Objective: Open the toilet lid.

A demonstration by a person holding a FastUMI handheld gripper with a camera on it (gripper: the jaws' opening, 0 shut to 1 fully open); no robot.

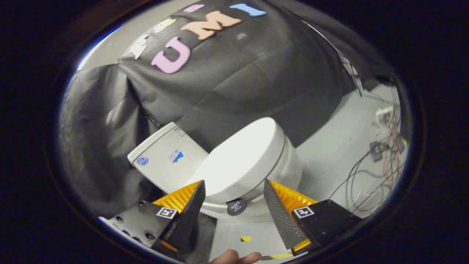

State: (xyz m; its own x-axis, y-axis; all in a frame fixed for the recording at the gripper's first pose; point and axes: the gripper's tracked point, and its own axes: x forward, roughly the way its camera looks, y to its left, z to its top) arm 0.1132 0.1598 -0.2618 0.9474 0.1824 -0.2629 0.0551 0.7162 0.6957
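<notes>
1. Skin-toned fingertips of a person's hand (236,257) show nearest, just behind the gripper (234,192), whose two fingers stand wide apart, holding nothing and touching nothing.
2. Small square black-and-white markers (166,212) sit on the finger mounts; scraps of yellow tape (246,238) lie on the pale floor (329,154) below the toilet's front.
3. Between the fingers and just ahead of them, a round dark tag (236,206) hangs at the front edge of the white toilet lid (243,157), which lies shut on the toilet; its lettering is too small to read.
4. Behind the lid, the white tank (165,161) carries a round blue sticker (142,160) and a blue-and-white label, both unreadable.
5. Beyond the toilet, black cloth (234,84) forms the booth wall.
6. Well to the toilet's right, loose cables (366,172) and small devices lie on the floor.
</notes>
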